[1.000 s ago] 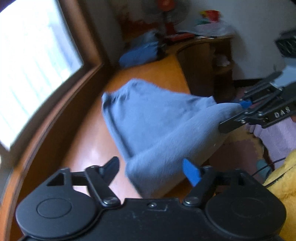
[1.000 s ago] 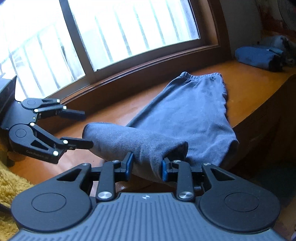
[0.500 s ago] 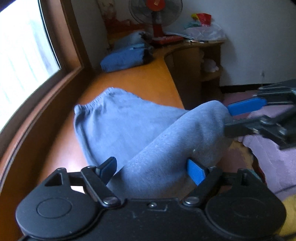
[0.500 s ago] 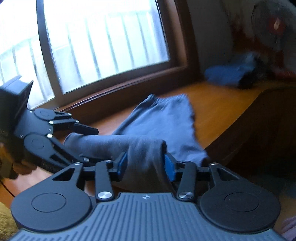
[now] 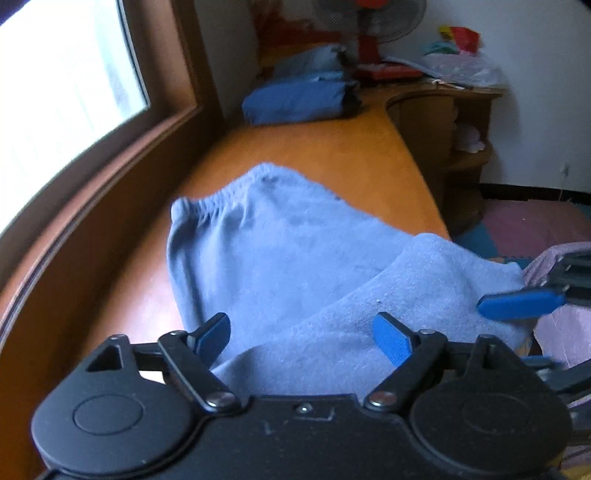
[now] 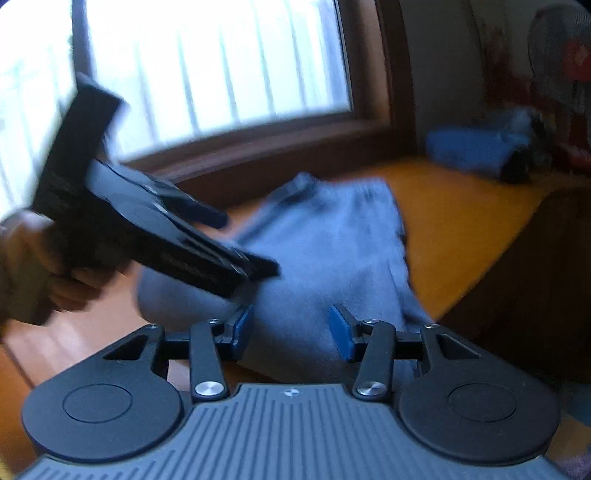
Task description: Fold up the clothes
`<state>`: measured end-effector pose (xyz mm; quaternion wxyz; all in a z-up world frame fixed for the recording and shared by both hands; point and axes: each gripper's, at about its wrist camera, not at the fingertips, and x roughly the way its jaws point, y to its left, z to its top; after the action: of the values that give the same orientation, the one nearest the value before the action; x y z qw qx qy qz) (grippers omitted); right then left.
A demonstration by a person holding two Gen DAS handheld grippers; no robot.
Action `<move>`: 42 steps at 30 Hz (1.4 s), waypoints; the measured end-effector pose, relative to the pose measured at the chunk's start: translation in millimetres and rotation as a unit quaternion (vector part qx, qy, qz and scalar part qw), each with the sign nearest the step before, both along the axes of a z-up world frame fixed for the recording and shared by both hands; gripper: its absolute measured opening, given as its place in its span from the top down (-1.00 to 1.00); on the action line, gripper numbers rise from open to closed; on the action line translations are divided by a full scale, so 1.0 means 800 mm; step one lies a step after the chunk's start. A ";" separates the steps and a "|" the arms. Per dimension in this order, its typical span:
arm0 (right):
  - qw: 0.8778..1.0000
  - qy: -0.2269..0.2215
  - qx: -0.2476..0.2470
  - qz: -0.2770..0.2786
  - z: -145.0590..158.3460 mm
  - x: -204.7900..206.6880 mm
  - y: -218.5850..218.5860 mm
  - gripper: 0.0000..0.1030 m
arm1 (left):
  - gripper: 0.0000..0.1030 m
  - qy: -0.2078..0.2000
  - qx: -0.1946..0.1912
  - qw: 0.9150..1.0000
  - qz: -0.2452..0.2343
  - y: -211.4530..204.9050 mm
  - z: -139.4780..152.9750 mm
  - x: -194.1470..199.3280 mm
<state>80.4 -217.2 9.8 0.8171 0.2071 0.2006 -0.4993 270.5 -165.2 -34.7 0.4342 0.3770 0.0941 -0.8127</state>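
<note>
A grey-blue garment with an elastic waistband lies on the orange wooden ledge, its near end folded over into a thick roll. My left gripper straddles that roll. Its jaws are opening and stand wide, with the cloth lying loose between the pads. In the right wrist view the same garment runs under my right gripper. Its jaws are closing, the cloth sits between the blue pads, and they do not press it. The left gripper, held by a hand, crosses just ahead. A blue right finger shows beside the roll.
A window runs along the ledge's far side. Folded blue clothes lie at the ledge's far end, near a fan. The ledge's front edge drops to a wooden shelf unit. A pink cloth lies at the right.
The right jaws, shut on the roll's end a second ago, have spread off it. The left gripper has swung in close over the roll, and its jaws are wider.
</note>
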 end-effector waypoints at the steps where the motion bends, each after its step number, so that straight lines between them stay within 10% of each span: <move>1: 1.000 -0.004 0.004 0.000 -0.005 -0.001 -0.003 0.04 | -0.82 -0.004 -0.004 1.000 0.006 -0.001 -0.001 -0.001; 8: 1.000 -0.014 0.020 0.013 -0.003 -0.011 -0.009 -0.02 | -0.86 0.069 0.070 0.991 0.093 0.001 0.031 0.030; 20: 0.998 0.013 0.013 0.052 -0.011 -0.016 -0.030 -0.54 | -1.00 0.052 0.154 0.971 0.174 -0.013 0.002 0.030; 42: 0.993 -0.108 0.027 0.046 0.006 -0.078 -0.058 -0.45 | -0.99 0.020 0.106 0.979 0.172 -0.012 0.010 -0.002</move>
<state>18.3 -263.4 14.9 0.8499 0.2722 0.1340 -0.4308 269.0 -174.5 -26.5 0.5235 0.3824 0.2518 -0.7185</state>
